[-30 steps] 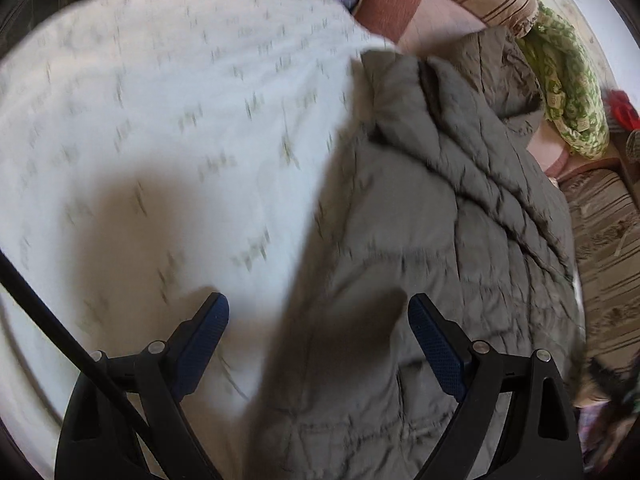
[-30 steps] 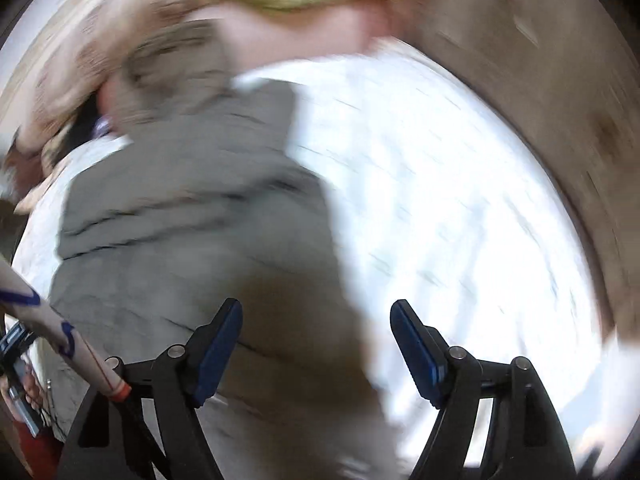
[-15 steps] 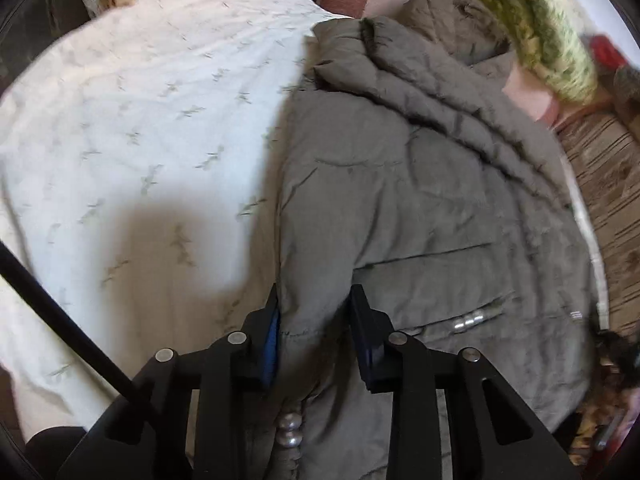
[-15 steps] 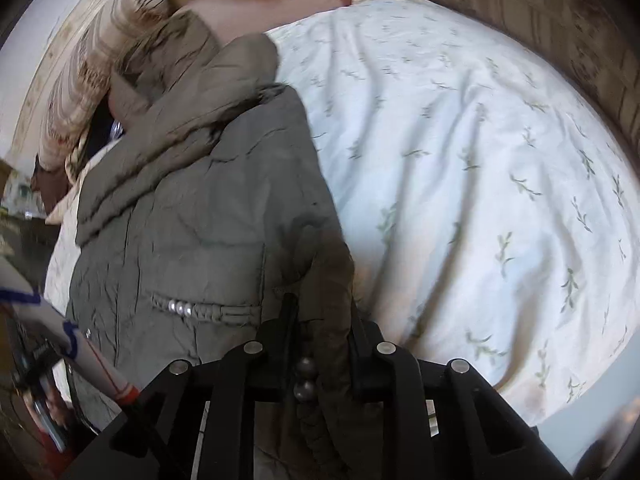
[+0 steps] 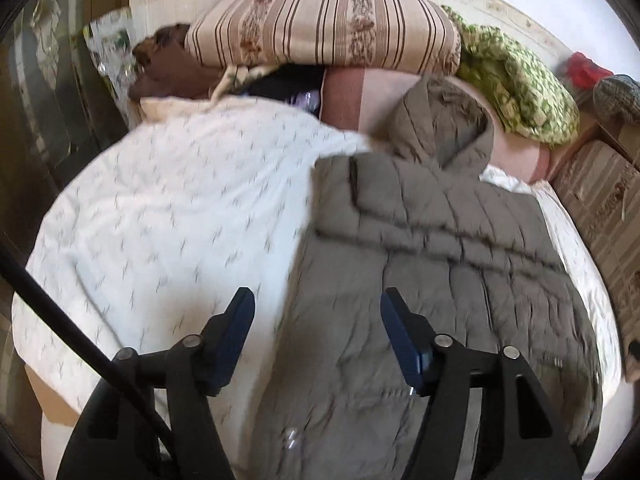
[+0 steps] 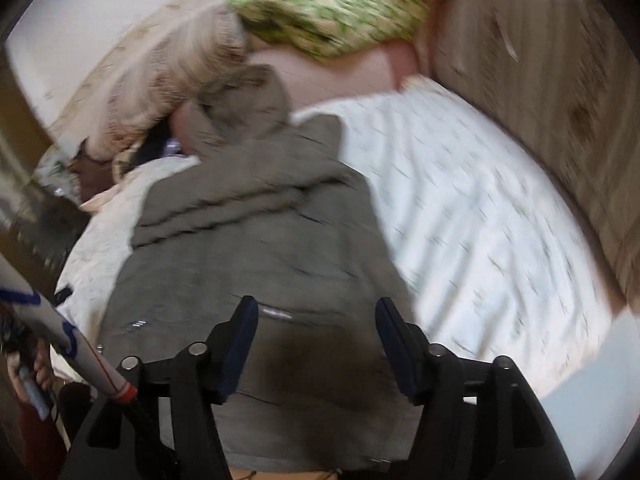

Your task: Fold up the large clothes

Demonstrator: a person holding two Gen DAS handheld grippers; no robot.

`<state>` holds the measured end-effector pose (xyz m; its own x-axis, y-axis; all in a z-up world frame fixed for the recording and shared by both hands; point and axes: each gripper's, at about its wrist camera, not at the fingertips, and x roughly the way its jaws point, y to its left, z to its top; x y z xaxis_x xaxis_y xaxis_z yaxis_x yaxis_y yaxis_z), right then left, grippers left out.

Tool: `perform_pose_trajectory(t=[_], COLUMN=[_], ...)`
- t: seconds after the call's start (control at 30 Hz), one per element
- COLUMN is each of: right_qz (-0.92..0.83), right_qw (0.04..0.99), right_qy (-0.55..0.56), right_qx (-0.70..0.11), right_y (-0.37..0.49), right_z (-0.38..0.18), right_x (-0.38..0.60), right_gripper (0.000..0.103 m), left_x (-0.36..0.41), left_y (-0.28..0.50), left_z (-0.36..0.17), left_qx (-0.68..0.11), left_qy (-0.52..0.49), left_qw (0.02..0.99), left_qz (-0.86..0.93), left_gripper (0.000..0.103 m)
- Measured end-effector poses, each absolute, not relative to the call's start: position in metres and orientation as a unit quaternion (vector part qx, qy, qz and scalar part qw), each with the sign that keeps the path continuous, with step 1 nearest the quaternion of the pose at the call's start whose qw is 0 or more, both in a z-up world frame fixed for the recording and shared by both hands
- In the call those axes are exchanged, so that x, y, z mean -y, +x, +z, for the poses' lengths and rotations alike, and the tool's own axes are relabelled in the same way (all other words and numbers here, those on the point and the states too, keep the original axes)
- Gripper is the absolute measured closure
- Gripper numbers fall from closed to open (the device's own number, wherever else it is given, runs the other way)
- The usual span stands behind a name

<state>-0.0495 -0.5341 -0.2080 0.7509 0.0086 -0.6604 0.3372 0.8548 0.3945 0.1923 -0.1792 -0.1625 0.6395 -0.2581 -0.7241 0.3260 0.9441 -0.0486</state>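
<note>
A grey-olive quilted hooded jacket [image 5: 440,272] lies flat on a white bedsheet with a small leaf print [image 5: 168,216], hood toward the pillows. My left gripper [image 5: 318,320] is open and empty, above the jacket's left edge near the hem. In the right wrist view the jacket [image 6: 248,248] fills the middle and left, and my right gripper [image 6: 314,328] is open and empty above its lower part. That view is blurred by motion.
A striped cushion [image 5: 320,28] and a green patterned cloth [image 5: 516,84] lie at the head of the bed on a pink pillow [image 5: 368,96]. A patterned sofa side [image 6: 560,100] borders the bed on the right. Bare sheet [image 6: 480,232] lies right of the jacket.
Half a second ago both grippers were shut on the jacket's lower edge. Now both are open, have let go and have drawn back above the jacket, which lies flat.
</note>
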Motion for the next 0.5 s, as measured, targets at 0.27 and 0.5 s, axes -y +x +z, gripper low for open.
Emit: perform_pose_trajectory(t=[0.27,0.5], right_qz=[-0.017,-0.026], right_qw=[0.902,0.913], right_qy=[0.243,0.202], right_qx=[-0.356,-0.354], right_y=[0.029,0.114], right_z=[-0.18,-0.142], right_x=[0.473,0.447], right_gripper=[0.036,0.033], left_x=[0.237,0.24], left_y=[0.225,0.268], left_z=[-0.169,-0.211], left_qx=[-0.372,-0.387], left_qy=[0.075,0.079], left_qw=[0.91,0.908], left_qz=[-0.166,-0.142], left_gripper=[0.034,0.034])
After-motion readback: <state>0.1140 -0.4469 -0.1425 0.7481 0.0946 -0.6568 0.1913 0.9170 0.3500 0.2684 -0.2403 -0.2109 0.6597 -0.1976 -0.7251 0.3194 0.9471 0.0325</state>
